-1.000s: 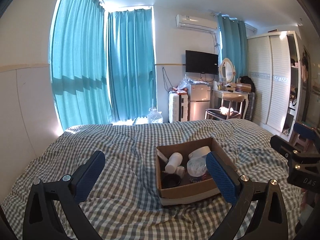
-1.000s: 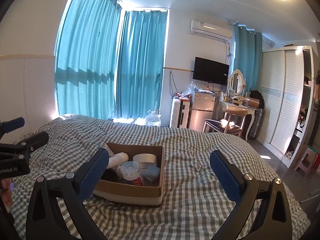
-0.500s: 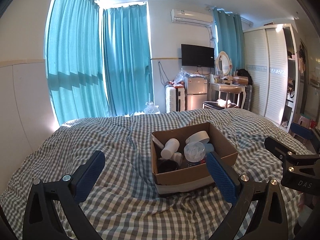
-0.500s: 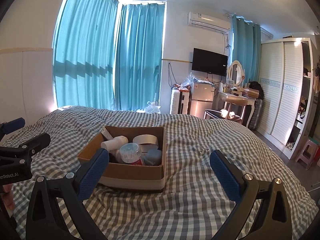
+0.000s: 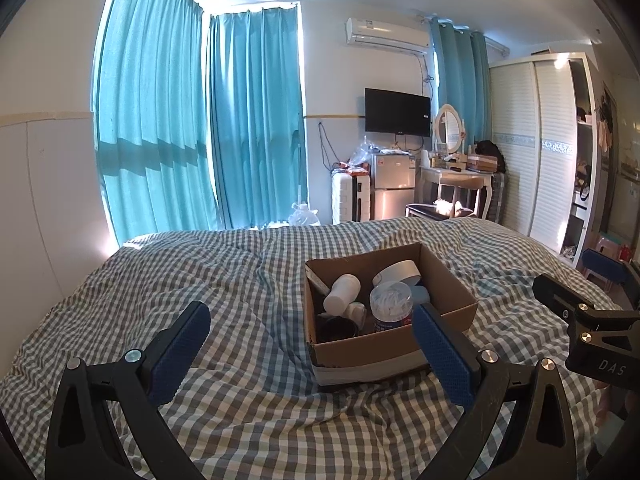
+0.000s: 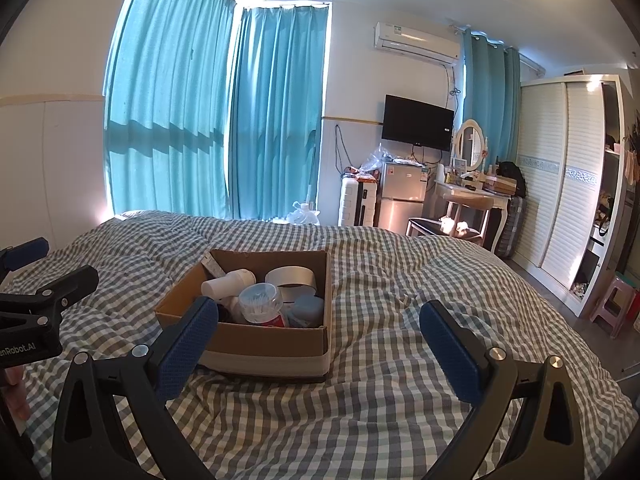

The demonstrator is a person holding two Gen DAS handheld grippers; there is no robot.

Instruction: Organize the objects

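An open cardboard box (image 5: pixel 452 288) sits on the checked bed cover; it also shows in the right wrist view (image 6: pixel 264 344). Inside lie a white bottle (image 5: pixel 342 294), a clear tub of cotton swabs (image 5: pixel 390 300), a roll of tape (image 5: pixel 398 272) and a blue jar (image 6: pixel 306 310). My left gripper (image 5: pixel 312 330) is open and empty, just in front of the box, its right finger over the box's near right corner. My right gripper (image 6: pixel 318 320) is open and empty in front of the box, its left finger over the near left corner.
The checked bed cover (image 5: pixel 240 280) fills the foreground. Beyond the bed stand teal curtains (image 5: pixel 256 120), a white suitcase (image 5: pixel 344 200), a small fridge (image 5: pixel 394 192), a dressing table (image 5: pixel 460 180) and a wardrobe (image 5: pixel 552 152). A pink stool (image 6: pixel 614 300) stands right of the bed.
Both wrist views have tilted slightly between frames; the box stays at about the same distance. Both grippers stay open and empty.
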